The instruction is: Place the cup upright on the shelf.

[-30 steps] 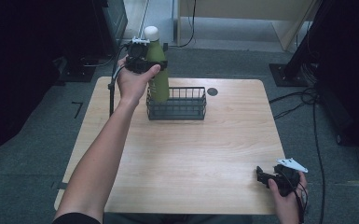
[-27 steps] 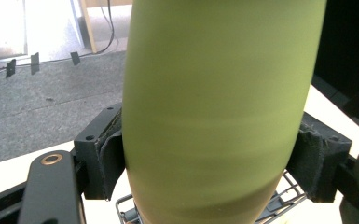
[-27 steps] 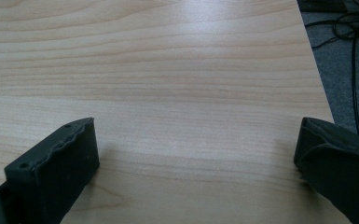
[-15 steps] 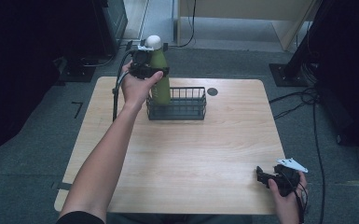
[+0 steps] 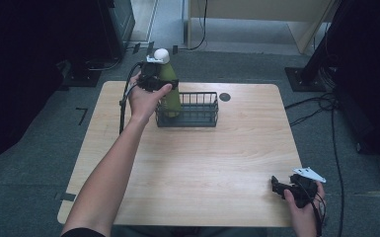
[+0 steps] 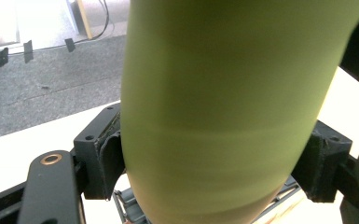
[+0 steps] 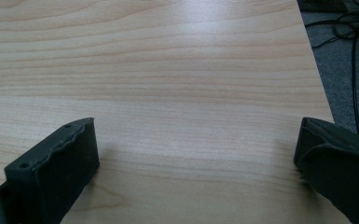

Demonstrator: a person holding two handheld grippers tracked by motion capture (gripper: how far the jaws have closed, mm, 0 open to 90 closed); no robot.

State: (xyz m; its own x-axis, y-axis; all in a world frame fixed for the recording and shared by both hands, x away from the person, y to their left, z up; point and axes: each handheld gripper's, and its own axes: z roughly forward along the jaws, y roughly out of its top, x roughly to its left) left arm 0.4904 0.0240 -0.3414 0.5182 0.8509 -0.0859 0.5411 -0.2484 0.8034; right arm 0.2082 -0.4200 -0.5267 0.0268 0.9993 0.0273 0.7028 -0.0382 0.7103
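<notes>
Currently left tongs (image 6: 210, 158) clamp the green bottle (image 6: 224, 107) (over basket (image 5: 197, 118)).

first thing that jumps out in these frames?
The green bottle with its white cap, standing upright at the left end of the black wire basket at the table's far edge, clamped in the left claw. In the left gripper view its green body sits pressed between both pads. After that, the right claw at the near right corner of the wooden table, open with nothing between its jaws.
</notes>
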